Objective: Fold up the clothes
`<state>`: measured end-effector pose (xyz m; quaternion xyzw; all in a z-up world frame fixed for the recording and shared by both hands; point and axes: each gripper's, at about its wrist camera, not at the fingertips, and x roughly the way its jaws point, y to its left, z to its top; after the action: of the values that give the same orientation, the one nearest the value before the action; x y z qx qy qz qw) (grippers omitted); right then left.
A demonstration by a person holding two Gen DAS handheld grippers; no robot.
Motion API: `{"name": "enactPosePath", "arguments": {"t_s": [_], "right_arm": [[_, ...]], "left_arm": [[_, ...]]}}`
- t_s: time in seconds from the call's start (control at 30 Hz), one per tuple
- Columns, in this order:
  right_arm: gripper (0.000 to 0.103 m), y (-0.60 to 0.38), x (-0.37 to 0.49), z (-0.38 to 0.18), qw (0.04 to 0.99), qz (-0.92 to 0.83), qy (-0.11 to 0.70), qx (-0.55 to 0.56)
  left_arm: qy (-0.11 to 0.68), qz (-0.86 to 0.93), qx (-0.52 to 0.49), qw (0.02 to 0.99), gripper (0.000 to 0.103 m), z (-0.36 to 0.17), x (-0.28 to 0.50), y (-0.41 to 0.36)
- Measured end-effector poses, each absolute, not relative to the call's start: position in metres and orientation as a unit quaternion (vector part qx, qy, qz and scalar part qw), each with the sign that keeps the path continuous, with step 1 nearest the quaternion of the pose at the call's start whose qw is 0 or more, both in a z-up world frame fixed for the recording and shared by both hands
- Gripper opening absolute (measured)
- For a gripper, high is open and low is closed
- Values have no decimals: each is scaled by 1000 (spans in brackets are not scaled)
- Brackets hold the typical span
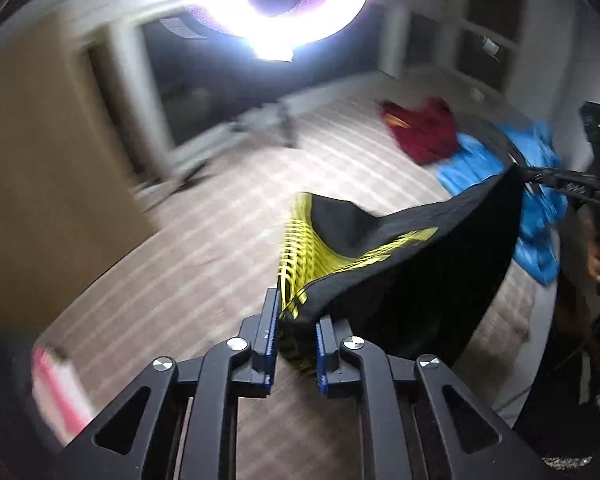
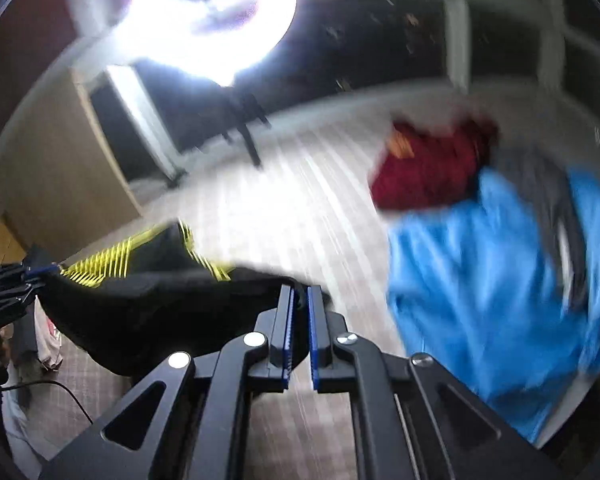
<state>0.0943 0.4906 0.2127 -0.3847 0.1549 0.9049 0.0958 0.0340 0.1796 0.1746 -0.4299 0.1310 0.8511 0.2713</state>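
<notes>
A black garment with yellow stripes hangs stretched in the air between my two grippers above a striped bed. My left gripper is shut on its yellow-striped corner. My right gripper is shut on the other black edge of the garment. The right gripper shows at the right in the left wrist view, and the left gripper at the left in the right wrist view. Both views are motion-blurred.
A red garment and a crumpled blue garment lie on the far right of the bed; they also show in the right wrist view, red and blue. A bright ring lamp stands behind the bed. A pink-white object lies at the near left.
</notes>
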Motion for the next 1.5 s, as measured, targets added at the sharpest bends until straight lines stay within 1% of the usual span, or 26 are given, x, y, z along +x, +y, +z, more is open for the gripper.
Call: {"name": "enactPosePath", "arguments": {"t_s": [0.1, 0.17, 0.2, 0.27, 0.33, 0.43, 0.47, 0.53, 0.6, 0.63, 0.67, 0.73, 0.8, 0.87, 0.93, 1.07, 1.17, 1.27, 1.37, 1.4, 1.43, 1.47, 1.5], "right_arm": [[6, 469, 71, 236, 34, 916, 134, -377], [7, 450, 50, 227, 13, 914, 102, -392], [6, 443, 38, 217, 4, 910, 91, -405], [7, 440, 6, 186, 0, 892, 83, -445], [8, 445, -28, 151, 14, 868, 73, -491], [9, 457, -47, 121, 33, 841, 66, -536], [10, 461, -47, 118, 31, 840, 71, -537], [17, 466, -44, 118, 9, 837, 83, -541], [17, 465, -35, 128, -11, 841, 73, -536], [19, 464, -30, 135, -20, 844, 65, -532], [22, 462, -26, 142, -26, 846, 49, -530], [26, 458, -23, 157, -42, 849, 19, -527], [27, 451, -26, 170, -78, 848, 4, -524], [28, 437, -33, 181, -125, 845, -14, -519], [34, 409, -45, 182, -176, 837, -52, -515], [35, 352, -72, 154, -262, 796, -125, -531], [35, 326, -84, 129, -305, 763, -147, -551], [35, 316, -87, 113, -326, 747, -165, -555], [35, 316, -93, 102, -319, 747, -181, -555], [33, 316, -96, 100, -319, 746, -180, -556], [20, 318, -99, 97, -321, 745, -174, -559], [12, 319, -102, 95, -322, 742, -166, -563], [7, 322, -104, 96, -321, 745, -159, -562]], "left_arm": [[81, 863, -439, 237, 13, 171, 48, 131], [54, 856, -465, 222, 12, 151, 44, 111], [54, 850, -479, 211, 12, 138, 38, 105], [78, 839, -505, 188, 12, 110, 18, 108], [95, 826, -525, 181, 13, 86, -7, 119], [111, 810, -550, 173, 15, 60, -43, 140], [118, 806, -555, 171, 18, 55, -51, 146], [124, 801, -560, 173, 22, 50, -59, 152], [131, 803, -553, 179, 32, 57, -56, 155], [136, 804, -548, 185, 44, 61, -52, 154], [141, 806, -543, 189, 51, 66, -47, 152], [147, 803, -544, 194, 52, 72, -38, 147], [142, 800, -552, 190, 52, 78, -26, 141], [126, 796, -548, 223, 52, 86, -11, 152], [115, 791, -541, 262, 53, 92, 2, 168], [139, 770, -547, 298, 53, 70, 5, 216], [156, 754, -559, 308, 53, 47, 1, 239], [151, 750, -563, 313, 53, 34, -4, 248], [132, 751, -568, 311, 51, 28, -11, 251], [124, 752, -567, 312, 51, 27, -12, 252], [119, 754, -565, 313, 45, 27, -13, 252], [118, 755, -564, 314, 26, 27, -13, 253], [116, 755, -564, 314, 20, 28, -12, 252]]}}
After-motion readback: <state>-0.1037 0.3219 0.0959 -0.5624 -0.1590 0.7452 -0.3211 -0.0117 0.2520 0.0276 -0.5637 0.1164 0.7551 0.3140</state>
